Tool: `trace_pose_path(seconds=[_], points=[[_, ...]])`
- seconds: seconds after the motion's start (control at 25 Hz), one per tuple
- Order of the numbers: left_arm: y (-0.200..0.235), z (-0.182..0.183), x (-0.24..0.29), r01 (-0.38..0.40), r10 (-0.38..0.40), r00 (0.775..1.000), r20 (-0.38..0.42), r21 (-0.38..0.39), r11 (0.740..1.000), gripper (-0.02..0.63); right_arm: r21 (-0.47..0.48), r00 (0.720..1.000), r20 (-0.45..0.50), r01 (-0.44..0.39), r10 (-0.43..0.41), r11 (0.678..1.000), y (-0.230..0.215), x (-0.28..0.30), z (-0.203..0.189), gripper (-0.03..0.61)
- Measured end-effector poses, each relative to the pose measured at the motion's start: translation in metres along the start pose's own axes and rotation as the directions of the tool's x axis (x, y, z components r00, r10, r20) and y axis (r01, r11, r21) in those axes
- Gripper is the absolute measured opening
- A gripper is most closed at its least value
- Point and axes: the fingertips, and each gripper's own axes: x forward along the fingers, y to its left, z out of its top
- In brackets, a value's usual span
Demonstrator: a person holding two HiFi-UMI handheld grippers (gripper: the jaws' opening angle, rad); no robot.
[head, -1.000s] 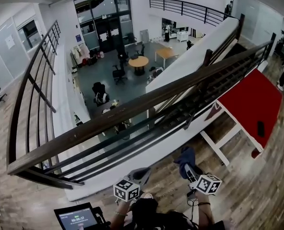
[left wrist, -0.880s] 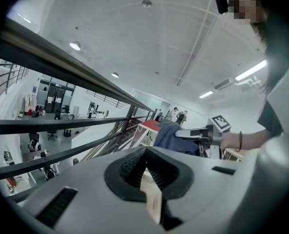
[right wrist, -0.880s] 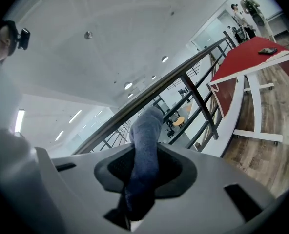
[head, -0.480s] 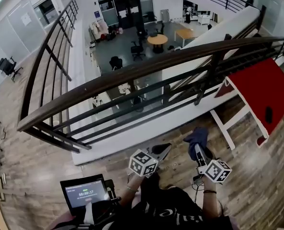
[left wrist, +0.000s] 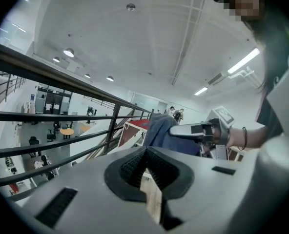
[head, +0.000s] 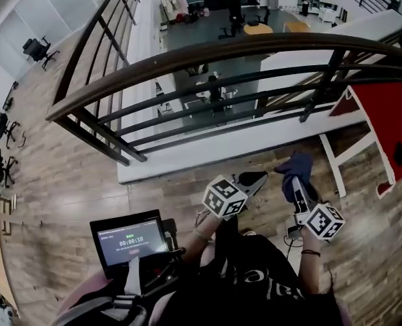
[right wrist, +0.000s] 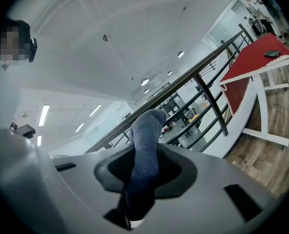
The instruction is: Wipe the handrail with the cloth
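Clamped in the right tool [head: 297, 180]: the dark blue cloth [head: 293, 164], pinched across its middle, with a bunched end standing up past the jaw tips. Nothing in the left tool [head: 258, 178], jaws drawn nearly together, just beside the right one.

Ahead of both and well apart from them: the wooden handrail [head: 208, 51], long axis running left to right across the head view and bending away at the left corner, with dark rails [head: 242, 80] beneath. In the right gripper view, forward and upward from the cloth [right wrist: 143, 145] to the handrail [right wrist: 196, 77].

Neither tool much nearer, but with the cloth on the right, probably a forward and upward reach on that side, then a sweep along the rail's length. Both held low near the body, over the wood floor [head: 72, 182], tips aimed toward the railing. No contact yet, so wiping judged not begun.
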Motion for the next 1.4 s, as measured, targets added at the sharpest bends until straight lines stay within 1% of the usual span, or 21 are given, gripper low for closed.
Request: trace_pose_path(seconds=[0.28,0.52,0.92,1.16,1.4], points=[[-0.012,-0.015,-0.020,-0.041,0.041,0.999,0.009,-0.004,0.999,0.000,-0.025,0.999,-0.032,-0.038,0.038,0.999,0.012,-0.010,-0.019,0.092],[-0.020,-0.026,-0.032,-0.072,0.073,0.997,0.013,-0.025,0.997,0.000,-0.028,0.998,-0.047,-0.041,0.040,0.999,0.013,-0.022,-0.031,0.092],[-0.026,-0.031,-0.037,-0.080,0.081,0.997,0.012,-0.027,0.996,0.000,-0.068,0.996,-0.085,-0.025,0.019,0.997,0.007,-0.031,-0.045,0.092],[-0.028,-0.026,-0.033,-0.076,0.076,0.997,0.011,-0.011,0.997,0.000,-0.090,0.997,-0.075,-0.016,0.009,0.996,0.004,-0.034,-0.040,0.092],[-0.027,-0.025,-0.028,-0.080,0.080,0.997,0.011,-0.005,0.997,0.000,-0.086,0.996,-0.086,-0.025,0.018,0.996,-0.001,-0.033,-0.041,0.092]])
